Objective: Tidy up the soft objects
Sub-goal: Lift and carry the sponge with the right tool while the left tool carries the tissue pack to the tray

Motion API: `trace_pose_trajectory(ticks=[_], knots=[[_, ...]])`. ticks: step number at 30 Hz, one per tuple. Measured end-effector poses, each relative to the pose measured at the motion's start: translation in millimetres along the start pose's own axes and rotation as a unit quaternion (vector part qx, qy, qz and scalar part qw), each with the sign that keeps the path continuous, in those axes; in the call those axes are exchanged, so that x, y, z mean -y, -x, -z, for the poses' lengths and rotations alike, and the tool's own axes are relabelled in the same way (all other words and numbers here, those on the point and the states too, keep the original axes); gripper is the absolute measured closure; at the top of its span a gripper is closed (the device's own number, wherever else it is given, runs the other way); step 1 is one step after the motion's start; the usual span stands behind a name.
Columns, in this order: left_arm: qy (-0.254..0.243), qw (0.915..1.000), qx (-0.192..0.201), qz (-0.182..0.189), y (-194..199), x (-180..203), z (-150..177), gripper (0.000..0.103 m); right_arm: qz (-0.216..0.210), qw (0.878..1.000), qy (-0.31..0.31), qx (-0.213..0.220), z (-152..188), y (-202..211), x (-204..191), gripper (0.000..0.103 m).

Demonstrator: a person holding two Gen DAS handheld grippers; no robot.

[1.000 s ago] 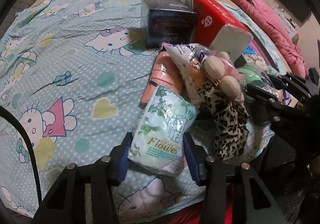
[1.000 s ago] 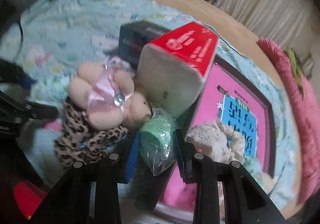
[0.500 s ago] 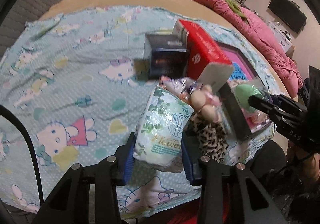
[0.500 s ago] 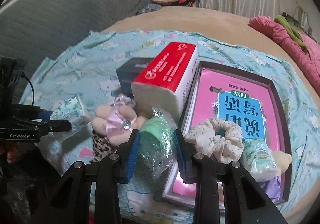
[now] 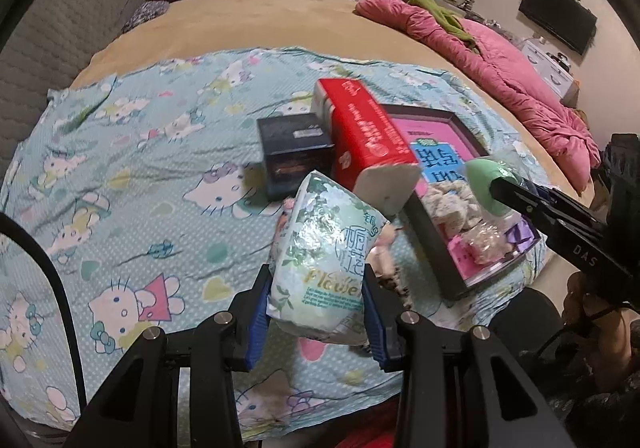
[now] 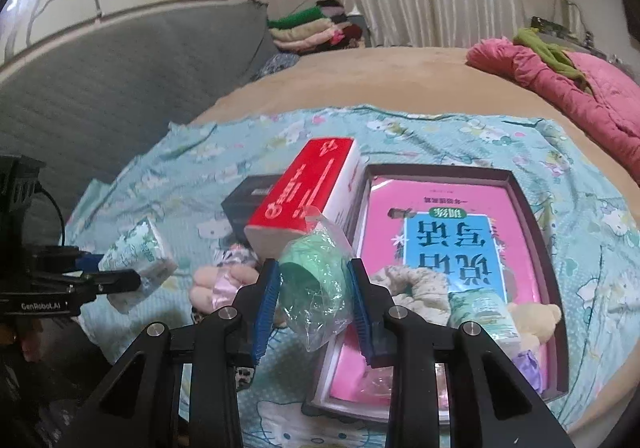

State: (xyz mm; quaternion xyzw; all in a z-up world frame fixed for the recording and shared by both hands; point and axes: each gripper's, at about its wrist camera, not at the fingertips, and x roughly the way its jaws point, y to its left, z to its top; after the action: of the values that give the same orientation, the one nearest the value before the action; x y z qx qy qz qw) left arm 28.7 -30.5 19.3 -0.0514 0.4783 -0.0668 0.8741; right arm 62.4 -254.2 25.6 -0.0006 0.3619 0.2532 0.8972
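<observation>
The left gripper [image 5: 318,314] is closed on a floral-print tissue pack [image 5: 326,256], clamped between its blue pads [image 5: 258,322] and held above the Hello Kitty bedsheet [image 5: 132,175], clear of the cloth. The right gripper [image 6: 314,308] is closed on a green sponge in a clear plastic bag [image 6: 316,284], held in the air at the near left edge of the dark-rimmed tray [image 6: 558,260].

The tray lies on the bedsheet and has a pink printed base. In its near end rest a cream scrunchie [image 6: 412,286], a second tissue pack [image 6: 482,314], a tan plush toy [image 6: 534,320] and a purple item [image 6: 530,366] that is too obscured to identify.

A red tissue box [image 6: 308,193] leans against the tray's left wall. A dark box [image 5: 294,153] stands just beside it. A pink plush toy [image 6: 218,282] lies on the bedsheet below the red box, between the two grippers.
</observation>
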Motion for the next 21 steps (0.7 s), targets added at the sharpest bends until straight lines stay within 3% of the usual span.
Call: trace_pose_trajectory(ticks=[21], knots=[[-0.067,0.9964,0.038,0.036,14.3,91.5,-45.9,0.062,0.024,0.991,-0.085,0.104,-11.1,59.2,48.5,0.067]])
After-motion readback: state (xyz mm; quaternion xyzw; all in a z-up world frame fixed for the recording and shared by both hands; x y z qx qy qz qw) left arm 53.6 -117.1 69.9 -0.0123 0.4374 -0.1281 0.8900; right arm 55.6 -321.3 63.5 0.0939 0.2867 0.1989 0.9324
